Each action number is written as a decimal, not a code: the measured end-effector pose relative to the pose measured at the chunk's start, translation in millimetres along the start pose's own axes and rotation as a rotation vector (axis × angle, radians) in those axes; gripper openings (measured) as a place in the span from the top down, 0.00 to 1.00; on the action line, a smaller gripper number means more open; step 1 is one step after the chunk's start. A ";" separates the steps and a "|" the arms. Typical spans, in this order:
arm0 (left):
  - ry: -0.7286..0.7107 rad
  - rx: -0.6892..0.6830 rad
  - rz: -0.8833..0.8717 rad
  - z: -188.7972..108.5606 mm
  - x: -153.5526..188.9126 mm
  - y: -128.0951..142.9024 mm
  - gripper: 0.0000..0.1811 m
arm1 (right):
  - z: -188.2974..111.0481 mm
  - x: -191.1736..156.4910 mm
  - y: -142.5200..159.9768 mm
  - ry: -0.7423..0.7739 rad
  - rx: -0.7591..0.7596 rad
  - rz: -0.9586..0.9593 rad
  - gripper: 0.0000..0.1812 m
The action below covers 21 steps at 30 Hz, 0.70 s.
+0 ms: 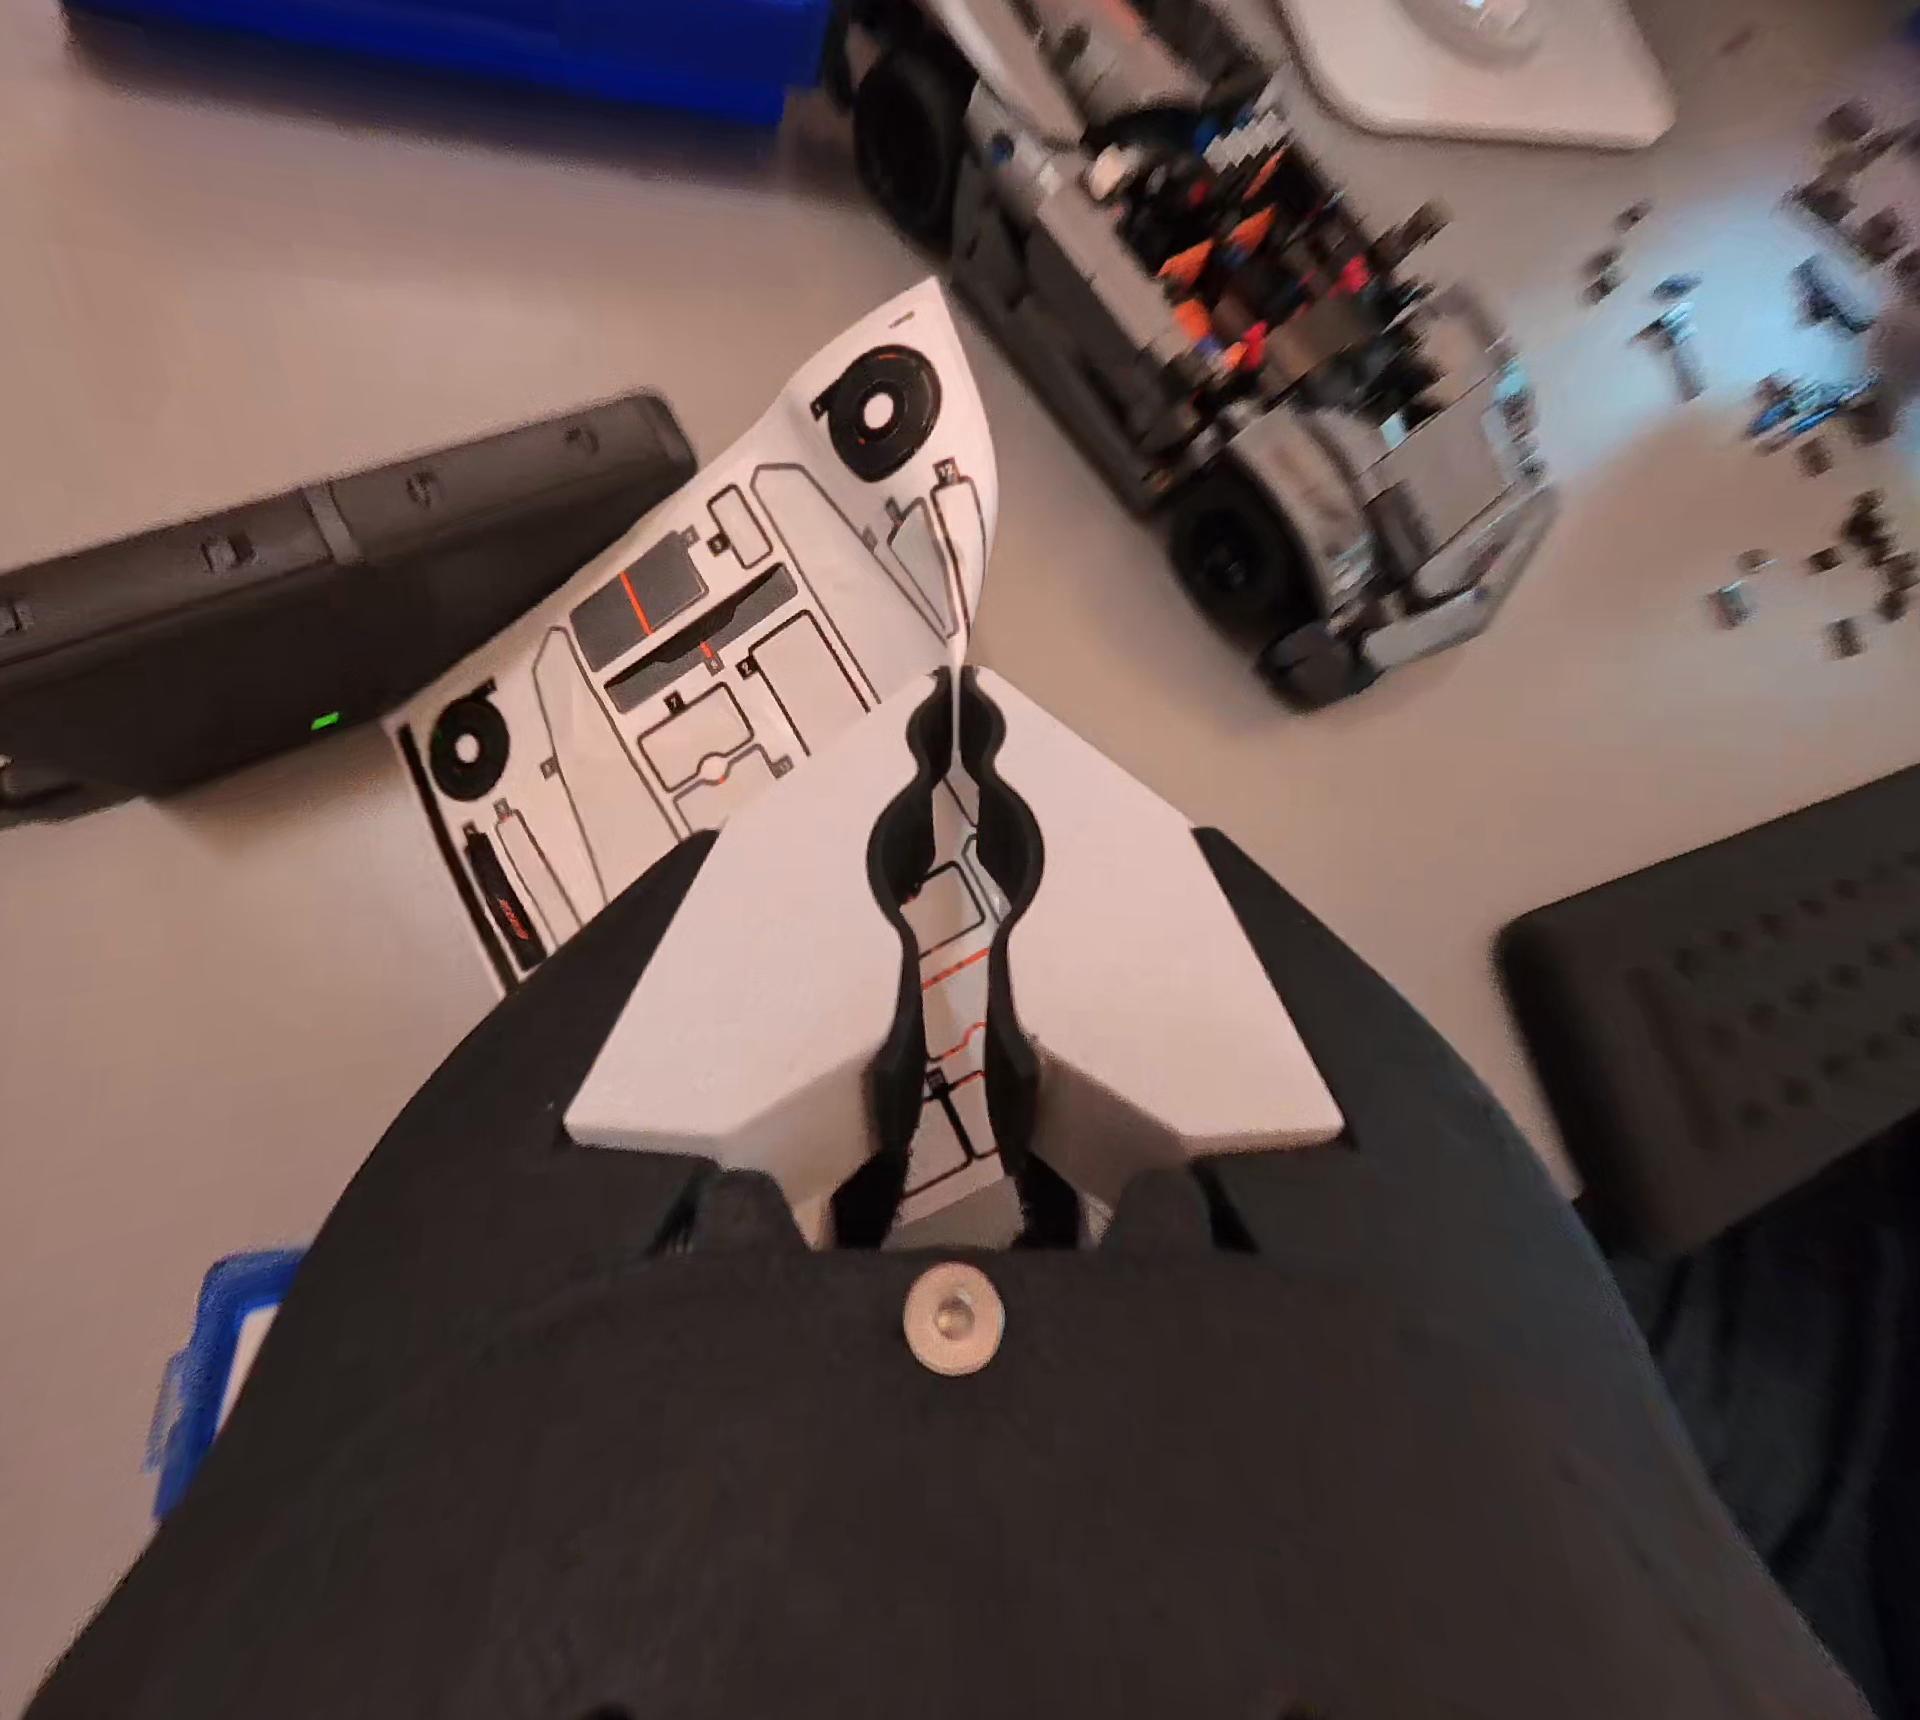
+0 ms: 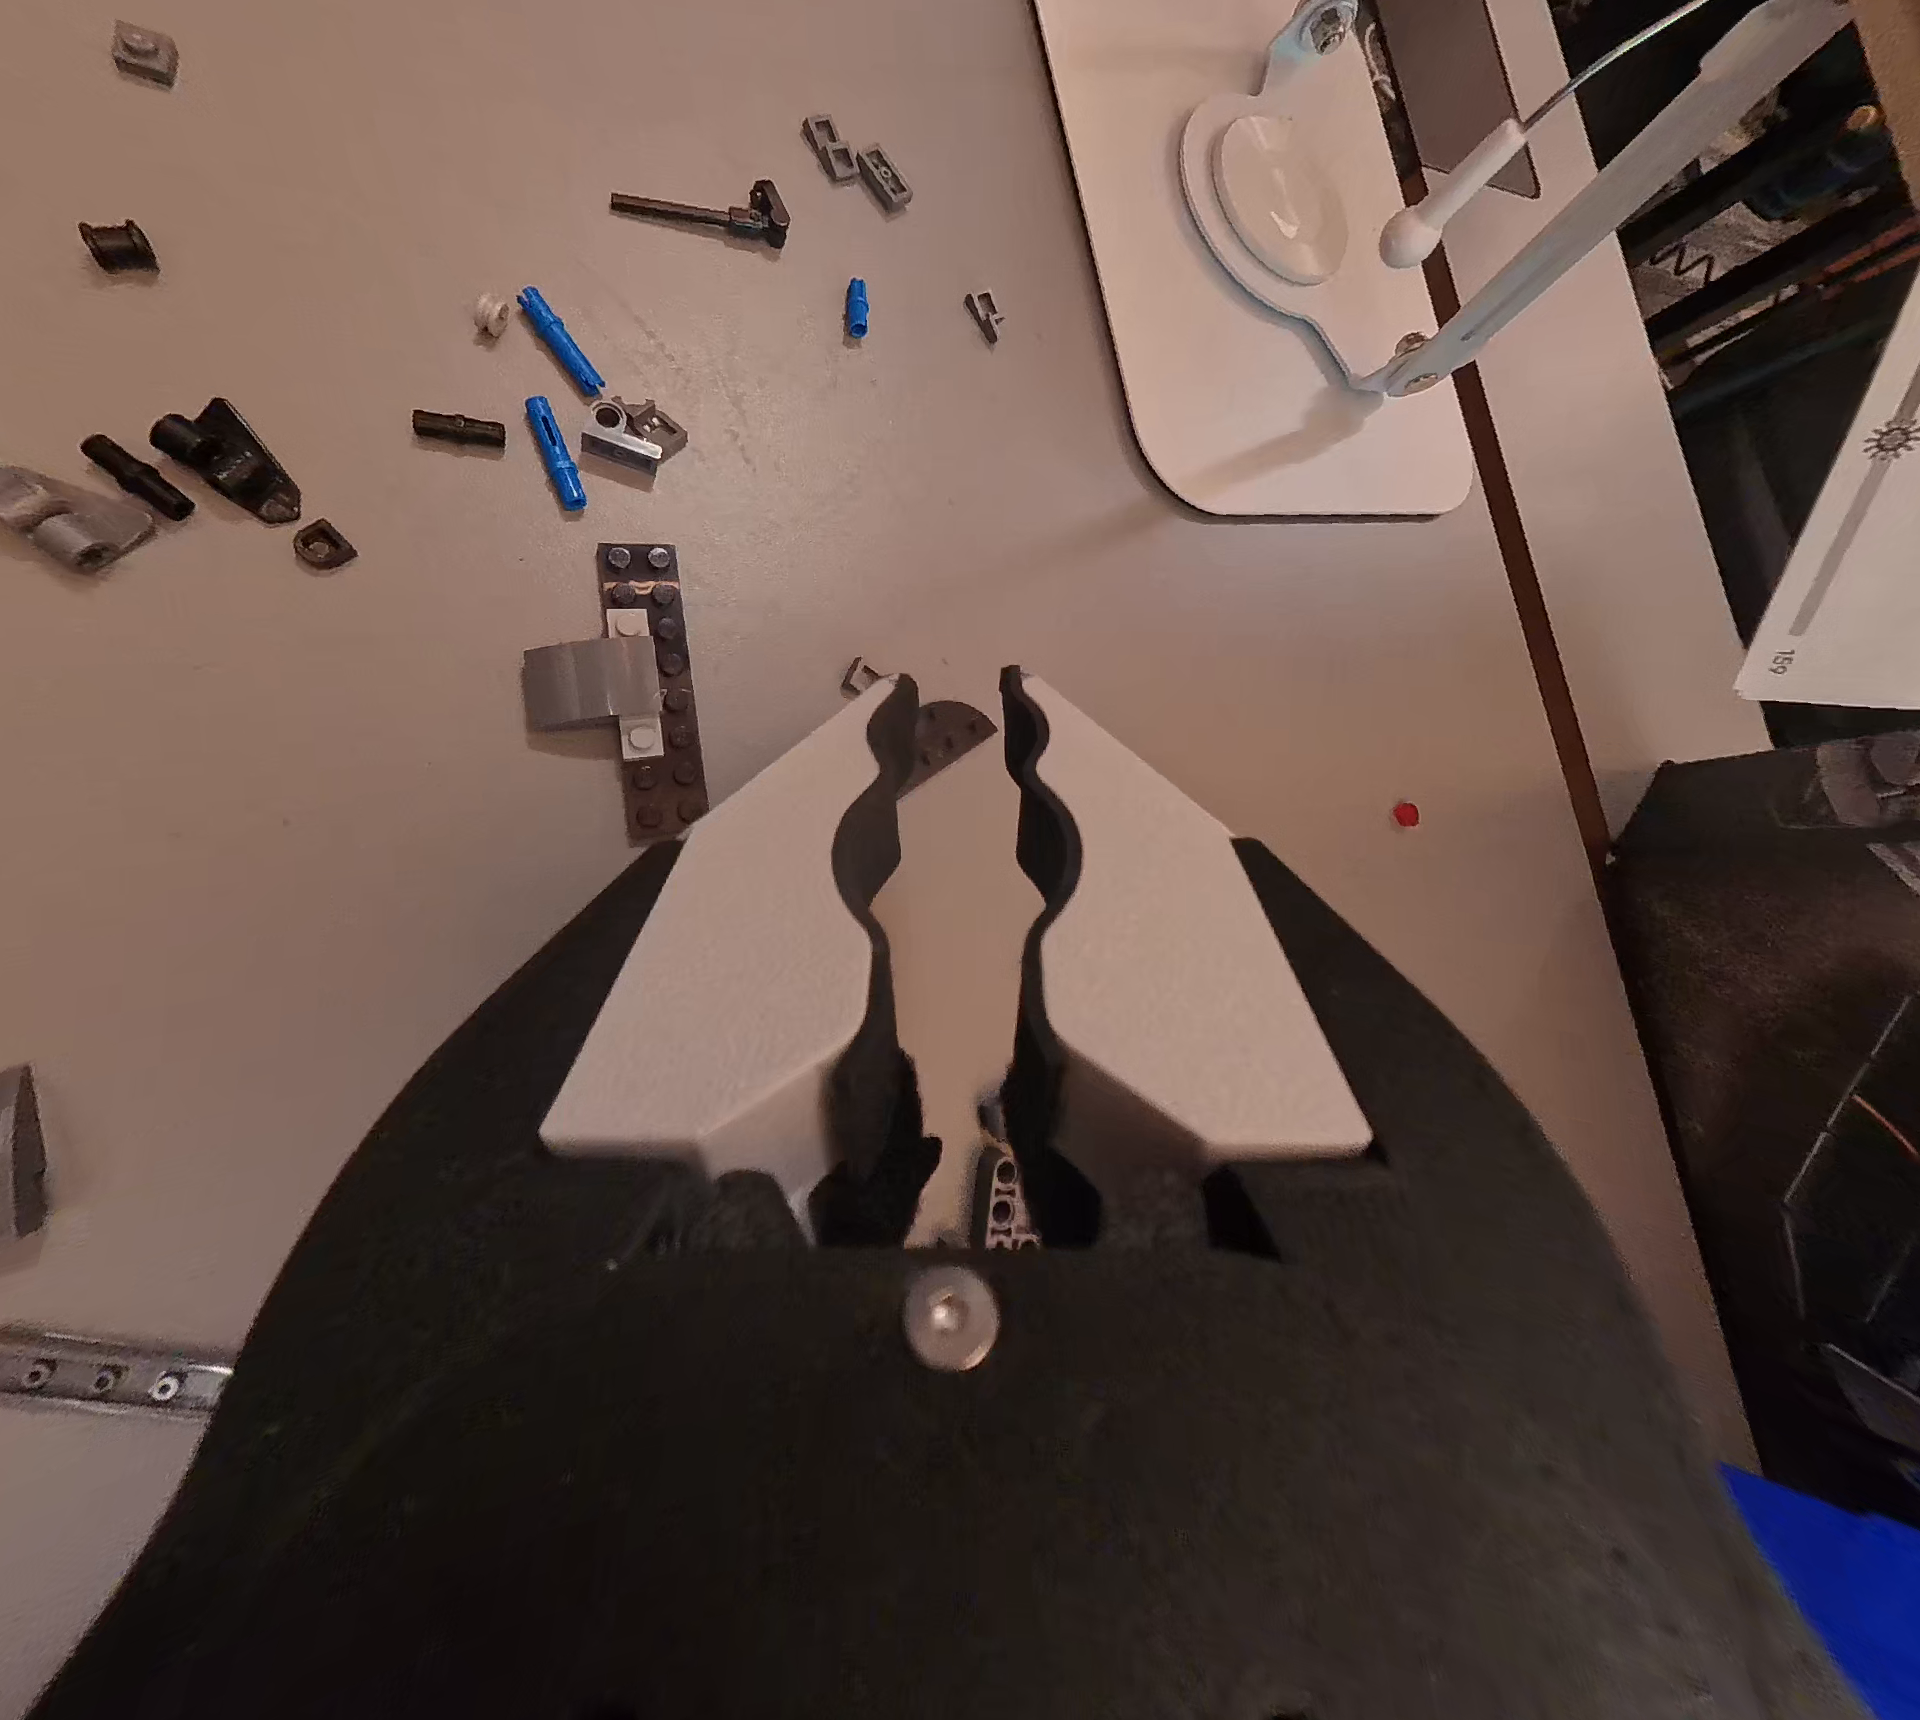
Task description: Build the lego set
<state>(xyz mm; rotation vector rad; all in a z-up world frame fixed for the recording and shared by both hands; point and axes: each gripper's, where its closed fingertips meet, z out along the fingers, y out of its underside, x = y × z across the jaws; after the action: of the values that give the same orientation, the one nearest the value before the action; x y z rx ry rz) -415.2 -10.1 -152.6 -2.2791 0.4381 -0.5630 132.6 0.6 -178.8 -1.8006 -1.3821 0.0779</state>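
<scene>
The left gripper (image 1: 954, 683) has its fingers clenched on a curling sticker sheet (image 1: 717, 631), lifted above the worktop (image 1: 260, 299); its long axis runs toward the grey Lego car (image 1: 1226, 320), lying diagonally beyond. The right gripper (image 2: 956, 683) hovers with fingers released over a dark quarter-round plate (image 2: 951, 735), right of the studded long plate (image 2: 660, 694).
</scene>
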 end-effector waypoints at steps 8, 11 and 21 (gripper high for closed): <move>-0.132 0.294 0.385 -26.0 66.5 -74.9 1.00 | -8.4 5.8 -16.7 -0.005 0.082 0.101 0.90; -0.250 0.340 0.636 -21.5 111.8 -99.0 1.00 | -15.2 5.7 -33.9 -0.018 0.148 0.166 0.88; -0.359 0.344 1.362 76.2 294.8 -118.8 1.00 | -44.5 -36.6 -130.5 -0.369 0.542 0.452 0.79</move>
<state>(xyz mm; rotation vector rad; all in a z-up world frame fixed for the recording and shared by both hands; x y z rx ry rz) -109.8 -23.1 -36.7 -1.2536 1.3688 0.4293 41.0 -50.3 -82.0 -1.6335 -1.0230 0.9705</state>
